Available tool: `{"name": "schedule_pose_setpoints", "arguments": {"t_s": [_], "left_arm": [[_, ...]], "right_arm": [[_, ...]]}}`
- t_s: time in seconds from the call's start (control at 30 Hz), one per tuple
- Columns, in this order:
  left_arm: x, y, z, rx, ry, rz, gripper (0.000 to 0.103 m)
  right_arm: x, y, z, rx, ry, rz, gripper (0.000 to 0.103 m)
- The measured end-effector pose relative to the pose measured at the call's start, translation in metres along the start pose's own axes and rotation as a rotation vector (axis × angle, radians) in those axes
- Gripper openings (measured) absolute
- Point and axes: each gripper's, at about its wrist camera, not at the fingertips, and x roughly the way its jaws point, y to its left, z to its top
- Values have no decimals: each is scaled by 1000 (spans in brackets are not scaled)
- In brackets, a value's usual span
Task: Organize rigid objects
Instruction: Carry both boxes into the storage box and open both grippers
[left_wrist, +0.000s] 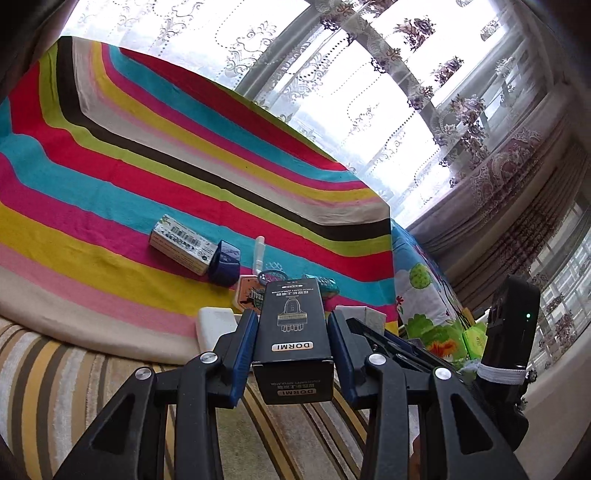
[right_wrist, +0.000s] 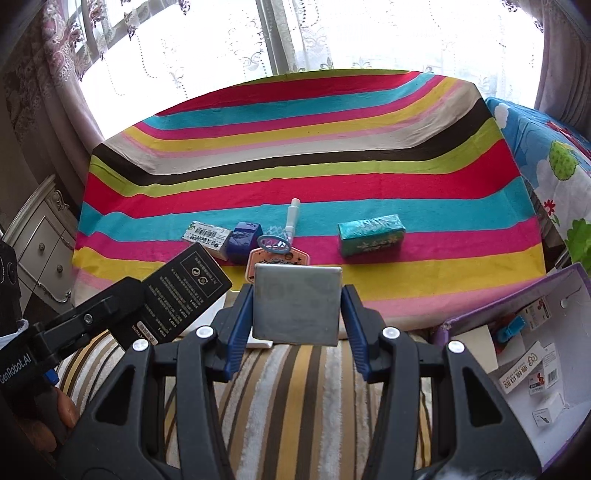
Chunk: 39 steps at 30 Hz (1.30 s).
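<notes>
Nearest the left wrist camera, the left gripper (left_wrist: 291, 332) was clamped on a black carton (left_wrist: 291, 325) printed with a comb-like device, both blue pads pressed flat to its long sides. In the right wrist view the right gripper (right_wrist: 297, 306) held a flat grey slab (right_wrist: 297, 304) pinched by its 2 side edges, jaws at a middling width. From that view the black carton appeared at 9 o'clock, carried at a slant above the striped sofa cushion (right_wrist: 295, 387).

Beyond the tongs, at 12 o'clock, the striped cloth (right_wrist: 295, 155) still carried the loose items: a white barcode box (right_wrist: 208, 236), a dark blue cube (right_wrist: 243, 242) touching it, an orange tag (right_wrist: 277, 260) with a light blue ring lying on it, a white tube (right_wrist: 293, 218) and, well apart at 1 o'clock, a teal packet (right_wrist: 371, 234). At 4 o'clock sat the open purple box (right_wrist: 461, 321), already holding several small packages; I judged it the collecting place.

The risks, as I read them: the slab was gripped only along thin edges, so a quick swing toward the purple box could let it pivot or slip out. With both tongs loaded and near each other, the slanted carton could knock the slab if the 2 hands crossed. Dropping either blindly could also crush the small packages inside.
</notes>
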Motion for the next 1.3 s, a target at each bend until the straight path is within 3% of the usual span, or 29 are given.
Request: {"name": "schedule_pose_setpoints", "arguments": {"t_s": [0.37,0.6,1.0,1.07,1.17,1.3], "left_arm": [[26,-58,-30,71,134,-99,40],[47,-101,-52,142,231,-162,40],[74,-167,-86,275,352,-237,41],[81,-176,-92,299,384,-244,46],[84,-179,-97,312,398,-216,67],[83,-171,-95,280,402,-208,67]], "right_arm": [[-57,-73,-22,123,-46,-49,51],[-81,-129,-54,206,-16,-122,51],[-123,-217,-76,361,-22,-282,52],[-126,-226,-79,387,-22,-295,62],[-132,-232,-81,391,-30,-316,79],[-137,-234,-81,386,-42,-323,81]]}}
